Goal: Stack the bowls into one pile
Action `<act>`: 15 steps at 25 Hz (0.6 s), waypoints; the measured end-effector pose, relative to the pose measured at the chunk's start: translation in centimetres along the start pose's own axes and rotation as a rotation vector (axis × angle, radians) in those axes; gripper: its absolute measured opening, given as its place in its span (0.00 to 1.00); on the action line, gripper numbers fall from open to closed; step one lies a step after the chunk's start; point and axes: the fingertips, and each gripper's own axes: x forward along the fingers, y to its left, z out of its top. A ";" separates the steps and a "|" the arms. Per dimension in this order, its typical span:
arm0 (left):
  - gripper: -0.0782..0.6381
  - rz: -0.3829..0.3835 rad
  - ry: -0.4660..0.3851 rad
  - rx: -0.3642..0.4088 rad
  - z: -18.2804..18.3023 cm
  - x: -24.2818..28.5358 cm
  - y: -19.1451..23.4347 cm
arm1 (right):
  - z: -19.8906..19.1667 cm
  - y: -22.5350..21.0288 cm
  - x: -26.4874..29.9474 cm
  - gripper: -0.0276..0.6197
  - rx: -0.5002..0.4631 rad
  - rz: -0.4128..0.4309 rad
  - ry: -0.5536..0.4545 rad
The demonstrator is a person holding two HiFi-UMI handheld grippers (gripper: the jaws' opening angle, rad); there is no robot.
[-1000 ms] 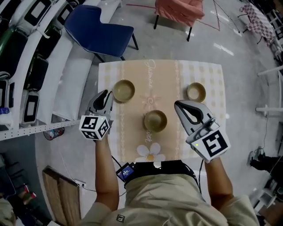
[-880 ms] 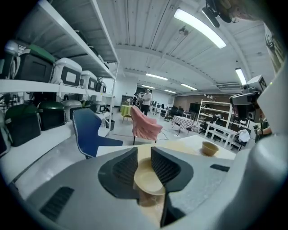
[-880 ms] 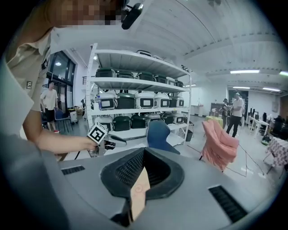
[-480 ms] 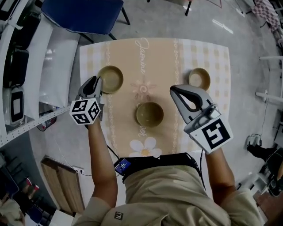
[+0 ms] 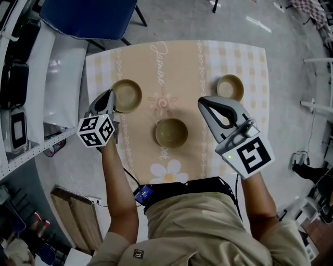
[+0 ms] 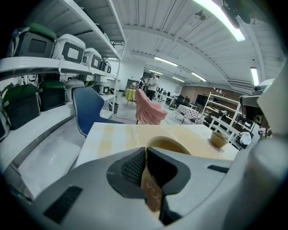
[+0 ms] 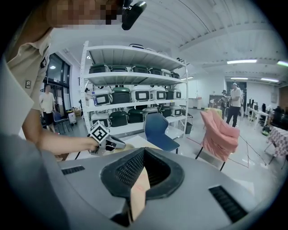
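No pile yet: three bowls, all upright and well apart on the table. Left bowl near the left edge, middle bowl toward the middle of the near edge, right bowl close to the far right corner. At the left bowl's outer rim, the left gripper, jaws pressed together. In the left gripper view, rim leading straight into the seam between the pads, hollow of the bowl opening to the right of it. Judged therefore as pinching that rim, one jaw outside and one inside, though only just at the tips. Bowl apparently on the table all the same, not raised. Over the right half of the table, between middle bowl and right bowl, the right gripper, held up, jaws closed on nothing, only a tan sliver showing in the notch behind the tips. Step in hand, by this reading: taking up the first bowl. Next, probably: lift clear, carry across to the middle bowl, centre above, lower level to nest, then release. Calls for a firm pinch and a slow wrist, given the risk of tipping with a hold on one side of a rim. Beyond the far left corner, a blue chair; along the left side, white shelves.
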 end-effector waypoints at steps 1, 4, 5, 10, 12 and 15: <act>0.14 -0.019 -0.003 0.004 0.4 -0.3 -0.8 | 0.0 -0.1 -0.2 0.05 0.001 -0.005 -0.002; 0.13 -0.092 -0.019 0.024 1.8 -1.3 -3.9 | 0.0 -0.4 -0.9 0.05 0.005 -0.023 -0.008; 0.13 -0.117 -0.024 0.033 2.2 -1.6 -5.0 | 0.0 -0.5 -1.2 0.05 0.006 -0.030 -0.009; 0.13 -0.235 -0.028 0.083 3.0 -3.0 -11.0 | 0.0 -1.1 -2.2 0.05 0.011 -0.065 -0.019; 0.13 -0.268 -0.016 0.109 2.7 -3.5 -12.9 | -0.1 -1.4 -2.7 0.05 0.012 -0.080 -0.023; 0.13 -0.297 0.007 0.136 1.9 -3.9 -14.7 | -0.4 -1.7 -3.4 0.05 0.022 -0.103 -0.025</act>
